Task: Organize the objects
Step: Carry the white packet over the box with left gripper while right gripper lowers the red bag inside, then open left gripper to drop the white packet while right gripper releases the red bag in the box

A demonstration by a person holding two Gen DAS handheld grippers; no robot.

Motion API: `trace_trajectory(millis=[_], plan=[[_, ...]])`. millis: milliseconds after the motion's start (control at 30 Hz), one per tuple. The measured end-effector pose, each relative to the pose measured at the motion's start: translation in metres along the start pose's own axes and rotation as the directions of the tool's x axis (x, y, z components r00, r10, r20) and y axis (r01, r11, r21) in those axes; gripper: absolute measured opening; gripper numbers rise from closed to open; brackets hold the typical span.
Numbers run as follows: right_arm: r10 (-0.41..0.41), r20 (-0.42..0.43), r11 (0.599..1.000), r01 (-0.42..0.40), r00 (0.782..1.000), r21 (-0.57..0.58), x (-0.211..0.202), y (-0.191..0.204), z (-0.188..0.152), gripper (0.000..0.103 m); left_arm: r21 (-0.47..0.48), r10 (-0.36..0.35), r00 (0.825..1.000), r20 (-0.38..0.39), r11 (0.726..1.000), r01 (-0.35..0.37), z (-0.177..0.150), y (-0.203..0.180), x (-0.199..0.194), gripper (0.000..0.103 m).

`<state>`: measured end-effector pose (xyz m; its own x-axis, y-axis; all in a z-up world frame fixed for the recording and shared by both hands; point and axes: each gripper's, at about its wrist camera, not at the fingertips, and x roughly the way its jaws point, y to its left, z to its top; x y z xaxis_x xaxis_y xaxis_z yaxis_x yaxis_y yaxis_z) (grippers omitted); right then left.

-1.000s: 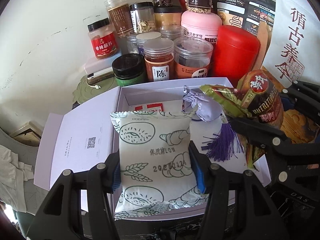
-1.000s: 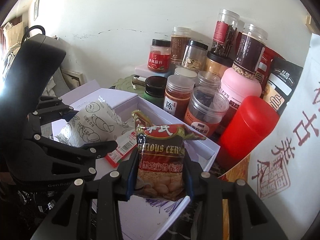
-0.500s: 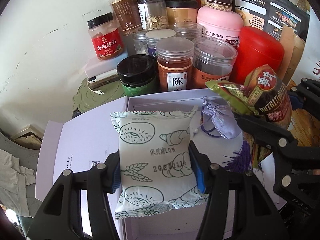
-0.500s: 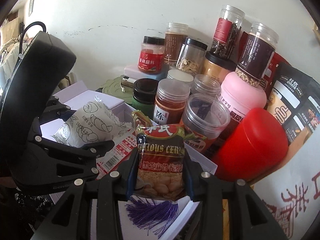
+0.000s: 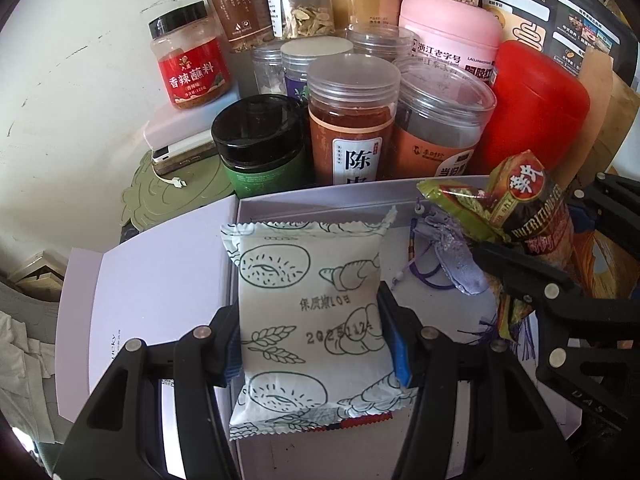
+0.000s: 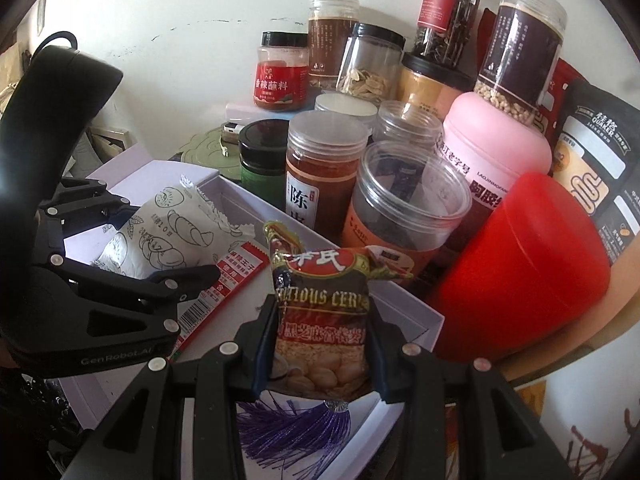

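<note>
Snack packets were in both tongs, held over the open lavender box (image 5: 168, 280). The left tongs (image 5: 312, 332) clamped a white packet (image 5: 308, 316) printed with bread drawings, its sides pinched between the blue pads, and it hung above the left part of the box. The right tongs (image 6: 320, 344) were closed tight on a dark cereal packet (image 6: 324, 320) with a green and red top, held upright over the box's right end. Inside the box lay a lilac pouch (image 5: 452, 256) with a purple tassel (image 6: 292, 436), and a red-and-white striped sachet (image 6: 224, 292) rested on the box floor beneath the white packet. Behind the box stood a crowd of jars: a black-lidded green jar (image 5: 260, 144), a clear jar of reddish powder (image 5: 352, 124), a pink canister (image 6: 496, 148) and a red canister (image 6: 528, 256), touching or nearly so. Whether either packet touched the box floor, I could not tell.
</note>
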<state>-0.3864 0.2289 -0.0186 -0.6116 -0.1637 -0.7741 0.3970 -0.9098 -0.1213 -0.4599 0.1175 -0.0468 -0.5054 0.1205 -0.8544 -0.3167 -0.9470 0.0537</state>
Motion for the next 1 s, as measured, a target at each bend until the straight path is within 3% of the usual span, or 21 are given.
trace_trajectory(millis=[433,833,1000], plan=[[0.025,-0.059,1.0,-0.024,0.998,0.007,0.022,0.001,-0.007,0.04,0.014,0.014,0.996,-0.092,1.0,-0.013,-0.009,-0.008,0.031,0.055],[0.029,-0.082,0.999,-0.027,0.996,0.021,0.022,0.001,-0.01,0.041,0.034,0.035,0.994,-0.102,0.999,-0.032,-0.012,-0.02,0.035,0.056],[0.014,-0.082,1.0,-0.013,0.997,0.022,0.018,0.0,-0.01,0.047,0.01,0.028,0.993,-0.114,1.0,-0.027,-0.013,-0.019,0.032,0.058]])
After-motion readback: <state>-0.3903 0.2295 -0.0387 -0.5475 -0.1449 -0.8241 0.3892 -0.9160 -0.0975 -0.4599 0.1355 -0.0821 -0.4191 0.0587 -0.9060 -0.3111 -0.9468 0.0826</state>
